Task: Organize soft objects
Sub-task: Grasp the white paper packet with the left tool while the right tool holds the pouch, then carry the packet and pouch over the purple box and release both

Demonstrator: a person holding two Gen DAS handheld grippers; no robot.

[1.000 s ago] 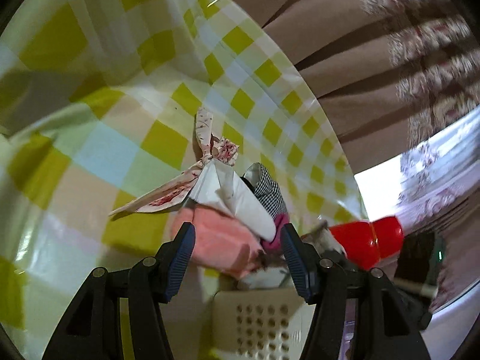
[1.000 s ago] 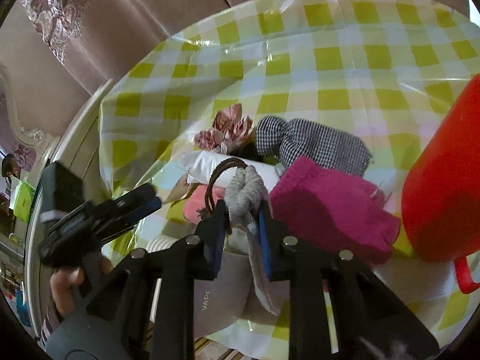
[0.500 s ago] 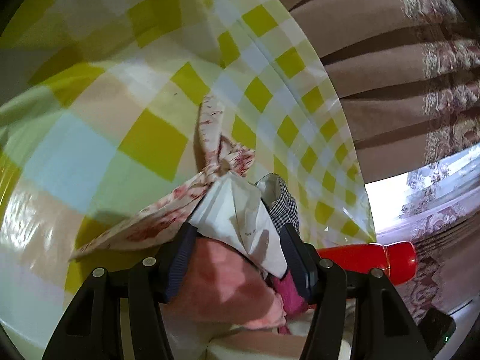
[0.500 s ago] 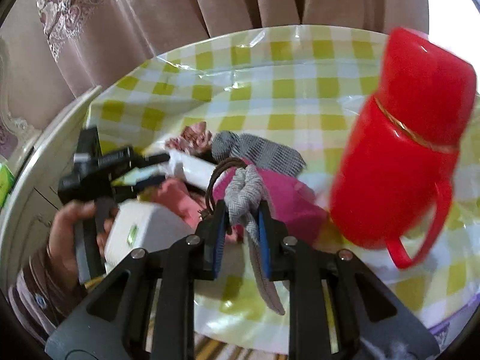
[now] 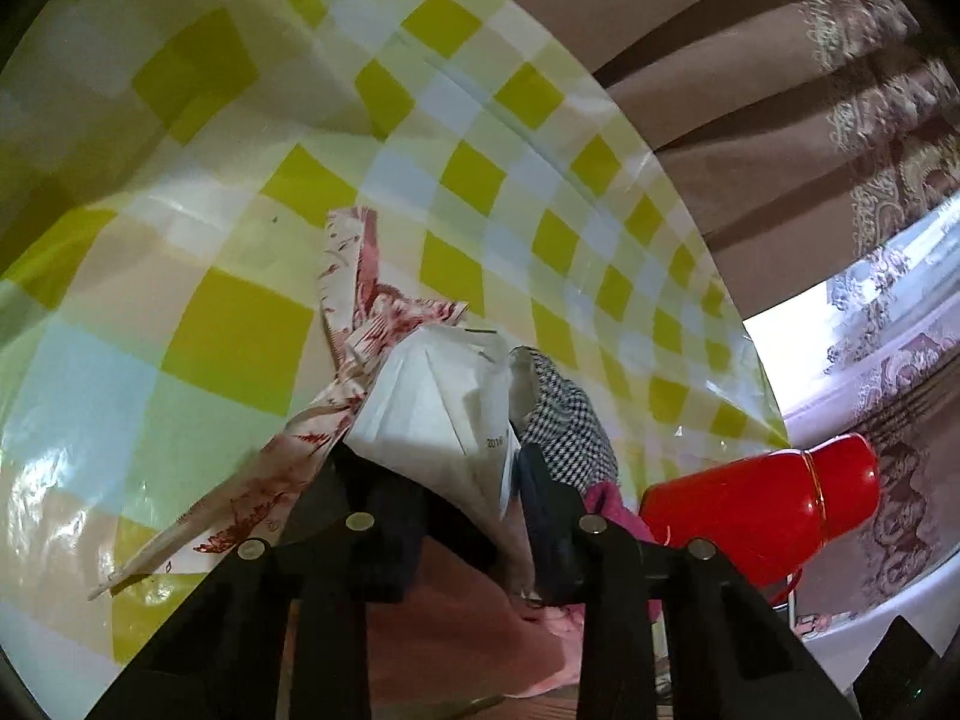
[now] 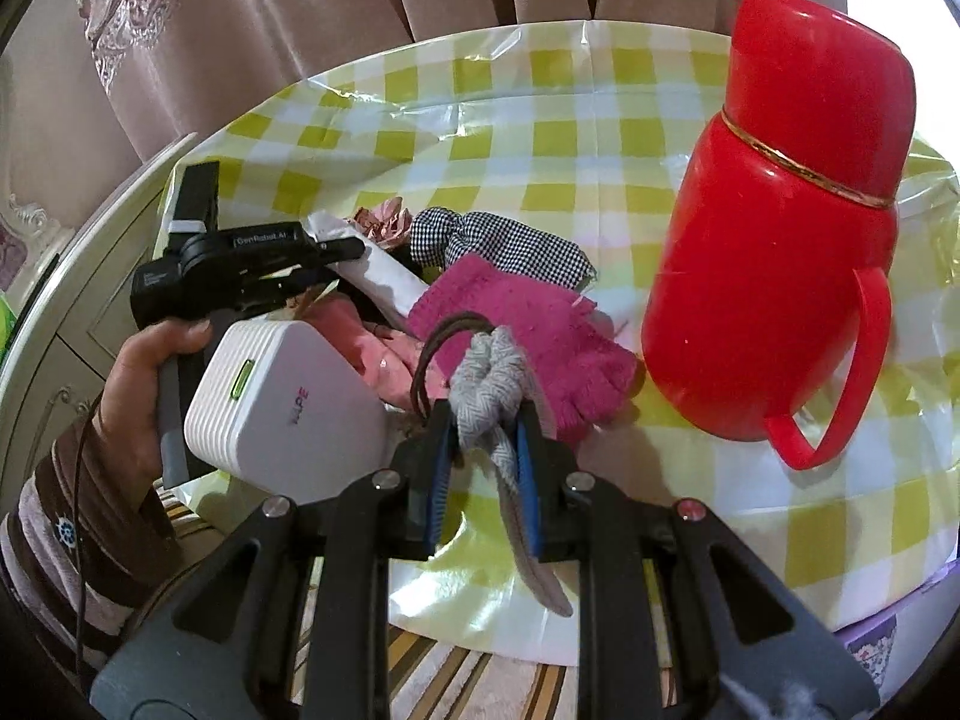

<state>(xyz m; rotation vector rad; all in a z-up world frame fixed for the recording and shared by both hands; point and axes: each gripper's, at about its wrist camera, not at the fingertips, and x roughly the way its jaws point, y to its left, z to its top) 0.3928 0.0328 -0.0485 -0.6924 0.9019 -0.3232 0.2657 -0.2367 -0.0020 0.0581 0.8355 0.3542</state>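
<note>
A pile of soft things lies on the yellow checked tablecloth (image 6: 576,138): a magenta knit cloth (image 6: 528,324), a black-and-white checked cloth (image 6: 498,243), a pink cloth (image 6: 354,330), a red-printed ribbon (image 5: 354,312) and a white packet (image 5: 438,396). My left gripper (image 5: 435,468) is open, its fingers straddling the white packet and the pink cloth (image 5: 468,624); it also shows in the right wrist view (image 6: 324,258). My right gripper (image 6: 483,438) is shut on a grey knotted fabric hair tie (image 6: 489,378) with a brown elastic loop, held just in front of the pile.
A red thermos jug (image 6: 780,216) with a handle stands right of the pile; it also shows in the left wrist view (image 5: 756,504). A white ribbed box (image 6: 282,408) sits at the table's near left edge. Brown curtains (image 6: 300,18) hang behind the table.
My left gripper has pushed forward into the pile, so the white packet and pink cloth now lie between its fingers. My right gripper has drawn back and right with the hair tie; the thermos came fully into view.
</note>
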